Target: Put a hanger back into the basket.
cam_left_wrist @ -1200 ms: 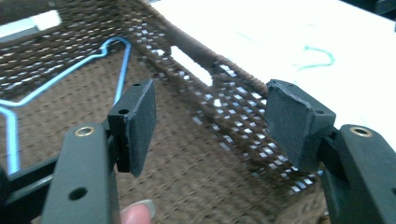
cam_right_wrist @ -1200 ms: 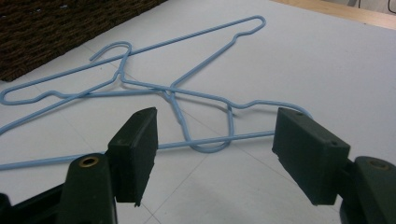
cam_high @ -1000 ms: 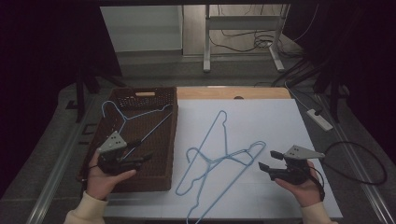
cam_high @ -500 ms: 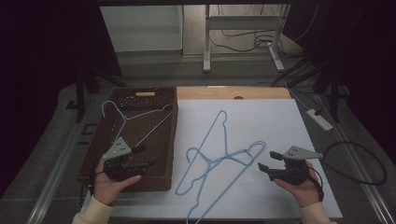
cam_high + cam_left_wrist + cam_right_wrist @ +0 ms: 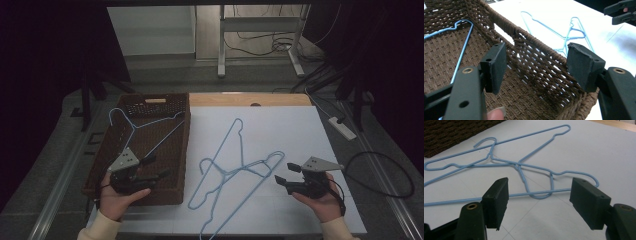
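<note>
On the white table (image 5: 300, 130), blue wire hangers (image 5: 235, 172) lie tangled at centre, near my right gripper (image 5: 281, 176), released. They look light, springy, slippery; I'd pinch a straight bar. My left gripper (image 5: 157, 167), released, hovers over the wicker basket (image 5: 182, 150).

Person with a black handheld gripper in each hand.
Cream sleeve cuffs (image 5: 97, 227) at both wrists. The left gripper (image 5: 150, 176) and right gripper (image 5: 281, 179) each carry a grey three-cornered plate (image 5: 123, 161), brass-coloured rivets (image 5: 467, 70) and a thin black cable (image 5: 382, 175).

Basket (image 5: 534, 62) of rough brown wicker; hangers (image 5: 519, 167) smooth, light-blue coated wire; table sheet (image 5: 599, 150) matt white.
</note>
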A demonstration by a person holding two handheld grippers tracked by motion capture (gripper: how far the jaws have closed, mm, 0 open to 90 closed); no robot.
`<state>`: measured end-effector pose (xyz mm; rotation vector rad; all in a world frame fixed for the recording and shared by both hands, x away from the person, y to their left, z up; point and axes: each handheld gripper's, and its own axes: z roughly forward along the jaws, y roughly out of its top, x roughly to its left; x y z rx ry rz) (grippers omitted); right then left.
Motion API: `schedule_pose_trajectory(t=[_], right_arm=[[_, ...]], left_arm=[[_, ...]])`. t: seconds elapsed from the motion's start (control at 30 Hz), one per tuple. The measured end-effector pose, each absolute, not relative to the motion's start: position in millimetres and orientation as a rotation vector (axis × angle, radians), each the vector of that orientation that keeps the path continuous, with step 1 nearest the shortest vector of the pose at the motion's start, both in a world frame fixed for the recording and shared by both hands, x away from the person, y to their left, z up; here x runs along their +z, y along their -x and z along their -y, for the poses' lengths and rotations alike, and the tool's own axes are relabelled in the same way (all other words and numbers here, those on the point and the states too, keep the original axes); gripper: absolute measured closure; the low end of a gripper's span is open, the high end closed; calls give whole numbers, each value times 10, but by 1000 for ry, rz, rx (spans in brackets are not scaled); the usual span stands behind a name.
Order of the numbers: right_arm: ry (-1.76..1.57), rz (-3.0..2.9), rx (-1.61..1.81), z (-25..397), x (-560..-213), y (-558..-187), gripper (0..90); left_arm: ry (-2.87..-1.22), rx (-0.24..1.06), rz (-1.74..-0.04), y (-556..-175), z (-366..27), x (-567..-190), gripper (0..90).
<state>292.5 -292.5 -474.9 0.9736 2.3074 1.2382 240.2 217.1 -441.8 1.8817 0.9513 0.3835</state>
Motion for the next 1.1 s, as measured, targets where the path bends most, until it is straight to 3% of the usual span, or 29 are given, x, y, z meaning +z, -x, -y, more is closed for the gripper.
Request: schedule_pose_trajectory(t=[0.37, 0.87, 1.1], right_arm=[[-1001, -2334, 1216, 2825, -4746, -2973, 323], [-946, -2499, 1182, 2158, -4633, -3259, 335], [-908, -2666, 1040, 1648, -4699, -3472, 347]], left_arm=[[-1892, 364, -943, -2402, -2161, -4421, 337], [-1897, 350, -911, -2378, -2134, -4402, 330], [-1902, 348, -893, -2351, -2104, -4378, 329]])
